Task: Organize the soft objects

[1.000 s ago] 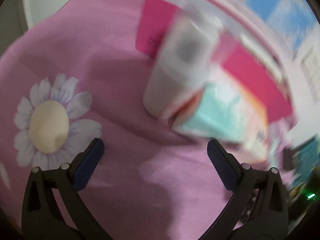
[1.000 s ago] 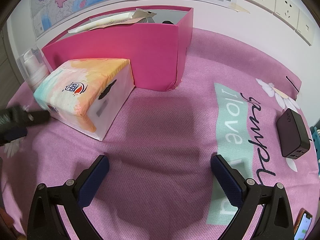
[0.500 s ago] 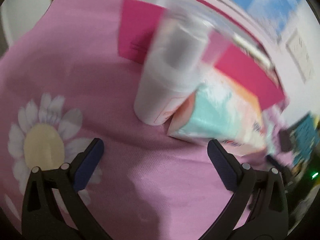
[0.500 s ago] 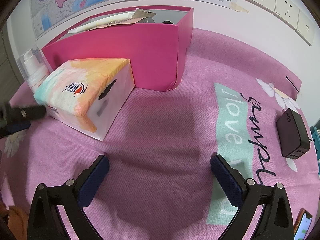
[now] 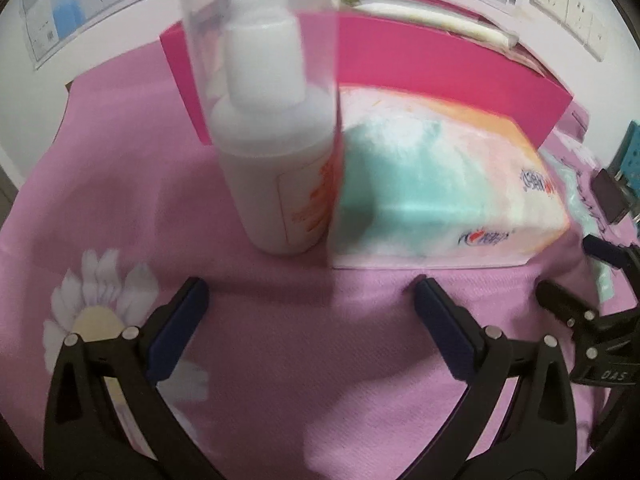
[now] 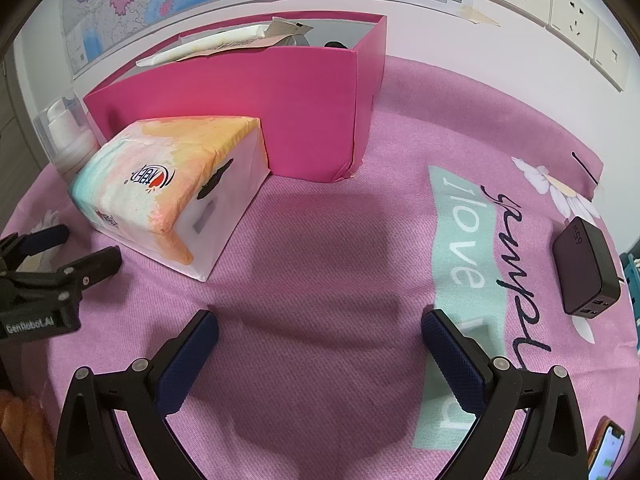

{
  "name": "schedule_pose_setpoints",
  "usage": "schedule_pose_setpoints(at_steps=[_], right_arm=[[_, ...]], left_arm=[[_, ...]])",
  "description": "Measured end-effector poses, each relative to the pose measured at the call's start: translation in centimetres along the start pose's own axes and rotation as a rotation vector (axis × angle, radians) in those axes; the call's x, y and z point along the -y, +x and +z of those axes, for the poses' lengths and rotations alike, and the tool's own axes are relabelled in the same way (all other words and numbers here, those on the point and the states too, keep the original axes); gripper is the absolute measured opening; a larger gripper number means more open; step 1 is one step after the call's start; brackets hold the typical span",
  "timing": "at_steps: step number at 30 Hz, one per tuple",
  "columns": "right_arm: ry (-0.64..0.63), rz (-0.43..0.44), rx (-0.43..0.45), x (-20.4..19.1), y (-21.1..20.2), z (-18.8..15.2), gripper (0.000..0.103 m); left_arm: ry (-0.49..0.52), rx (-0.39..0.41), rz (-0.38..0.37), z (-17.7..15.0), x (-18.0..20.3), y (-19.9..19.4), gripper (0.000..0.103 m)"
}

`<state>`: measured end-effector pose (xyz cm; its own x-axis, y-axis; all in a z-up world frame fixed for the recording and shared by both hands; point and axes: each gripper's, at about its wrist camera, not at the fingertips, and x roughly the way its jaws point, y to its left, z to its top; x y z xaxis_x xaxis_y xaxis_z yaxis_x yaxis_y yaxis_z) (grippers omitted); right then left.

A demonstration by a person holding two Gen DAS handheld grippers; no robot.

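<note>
Left gripper [image 5: 308, 296] hovering with fingers apart near bottle [image 5: 276, 152] and tissue pack [image 5: 440, 200], right gripper [image 6: 320, 332] also gaping, holding nothing

Left gripper [image 5: 308, 296], right gripper [image 6: 320, 328]: black frames, blue ribbed pads, silver screws.

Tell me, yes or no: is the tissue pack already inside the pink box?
No, the tissue pack lies on the pink cloth in front of the pink box.

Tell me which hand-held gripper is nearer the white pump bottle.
Left. The left hand-held gripper is open just in front of the white pump bottle. The right hand-held gripper, also open, is farther off, with the tissue pack between.
</note>
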<state>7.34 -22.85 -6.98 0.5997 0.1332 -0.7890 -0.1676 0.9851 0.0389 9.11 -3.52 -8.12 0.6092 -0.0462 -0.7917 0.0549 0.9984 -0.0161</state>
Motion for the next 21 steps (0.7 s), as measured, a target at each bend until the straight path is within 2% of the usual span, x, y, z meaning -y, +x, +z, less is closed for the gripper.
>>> schedule_pose_setpoints(at_steps=[21], right_arm=[[0.0, 0.0, 0.0, 0.1, 0.02, -0.01, 0.103]], left_arm=[[0.012, -0.001, 0.0, -0.01, 0.32, -0.46, 0.103]])
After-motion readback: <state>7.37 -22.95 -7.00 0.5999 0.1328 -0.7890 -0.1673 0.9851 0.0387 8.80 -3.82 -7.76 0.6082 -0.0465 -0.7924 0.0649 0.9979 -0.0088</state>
